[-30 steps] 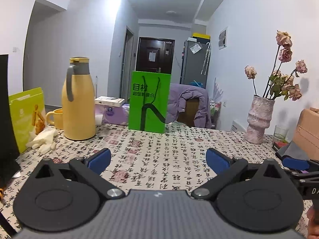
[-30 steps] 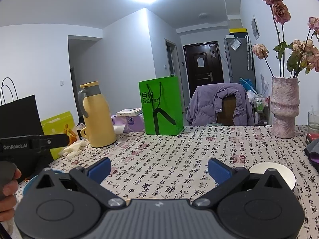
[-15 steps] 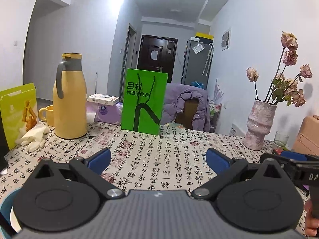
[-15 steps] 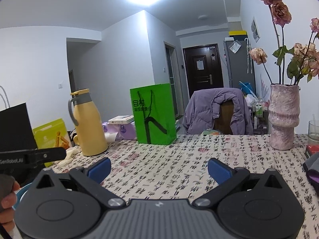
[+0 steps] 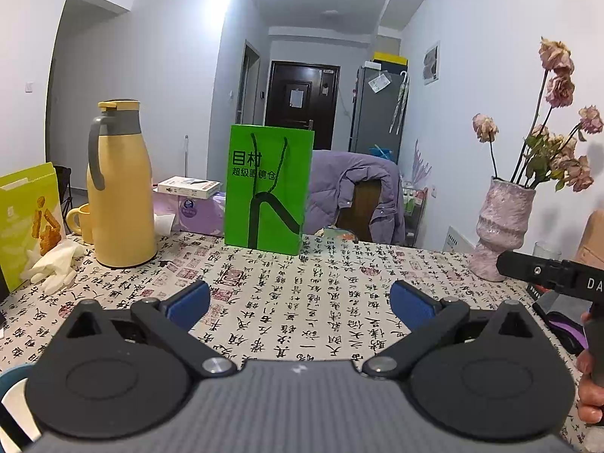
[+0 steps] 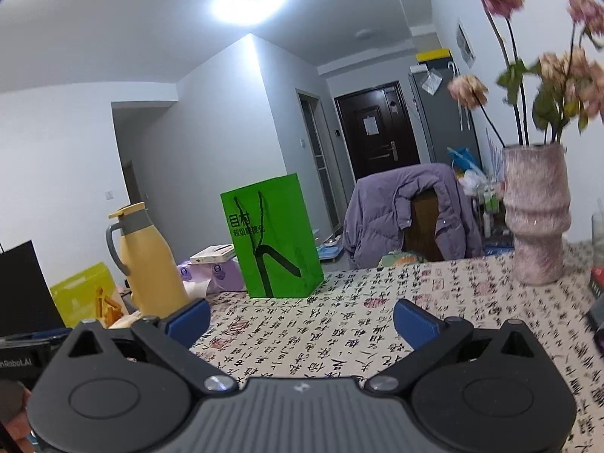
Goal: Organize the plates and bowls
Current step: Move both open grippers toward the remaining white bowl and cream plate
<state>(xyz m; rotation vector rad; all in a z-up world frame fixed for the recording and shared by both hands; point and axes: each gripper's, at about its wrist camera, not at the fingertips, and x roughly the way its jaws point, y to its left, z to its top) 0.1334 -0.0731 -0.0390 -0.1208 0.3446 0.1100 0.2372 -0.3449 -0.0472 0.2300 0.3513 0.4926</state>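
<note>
My left gripper is open above the patterned tablecloth, its blue pads wide apart with nothing between them. At the lower left edge of the left wrist view a blue-rimmed bowl with a white inside peeks out beside the gripper body. My right gripper is also open and empty, held over the tablecloth. The other gripper's black body and a hand show at the right edge of the left wrist view. No plate is in view now.
A yellow thermos, a yellow mug, white gloves and a green paper bag stand at the back of the table. A pink vase with dried flowers stands at the right. A chair with a purple jacket is behind the table.
Both grippers have tilted upward and shifted; the silver plate seen by the right wrist one second ago has dropped out of view. The blue bowl edge has appeared at the left gripper's lower left.
</note>
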